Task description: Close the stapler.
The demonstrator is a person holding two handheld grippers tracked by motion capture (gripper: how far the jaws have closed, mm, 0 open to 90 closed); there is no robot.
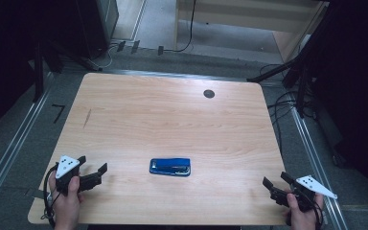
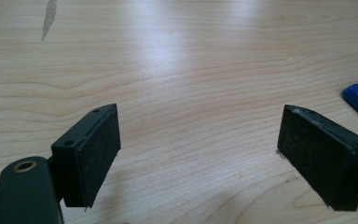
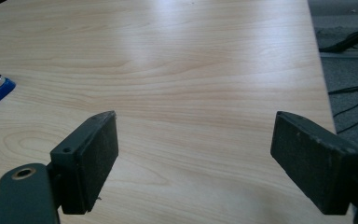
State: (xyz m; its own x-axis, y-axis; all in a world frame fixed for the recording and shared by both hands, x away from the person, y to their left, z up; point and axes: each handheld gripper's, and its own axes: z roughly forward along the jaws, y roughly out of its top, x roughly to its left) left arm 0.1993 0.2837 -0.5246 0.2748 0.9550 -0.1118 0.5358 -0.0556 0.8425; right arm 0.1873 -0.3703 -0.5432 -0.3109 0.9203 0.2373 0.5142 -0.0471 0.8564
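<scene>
From the high view, a blue stapler [image 1: 170, 166] lies flat near the middle of the wooden tabletop [image 1: 172, 120], a little toward the person's side. Its long axis runs left to right across the tabletop; which end is the front cannot be told from here. It is glossy blue with a silvery strip along its top. The left gripper [image 1: 95, 174] is held at the near left corner with its fingers spread apart and nothing between them, well apart from the stapler. The right gripper [image 1: 274, 181] sits at the near right corner, fingers likewise released and empty. A small dark round disc [image 1: 209, 93] is set into the tabletop near the far edge, and a thin dark mark [image 1: 86, 118] shows at the far left.

The left gripper view looks across bare wood between its two wide-open black fingers [image 2: 91, 156]. One blue corner of the stapler with a metal glint pokes in at the right edge, and the mark appears top left.

In the right gripper view the fingers [image 3: 88, 158] stand wide apart over bare wood. The stapler's blue end with chrome trim enters at the left edge; the tabletop's edge, grey floor [image 3: 349, 56] and cables [image 3: 349, 88] show at right.
</scene>
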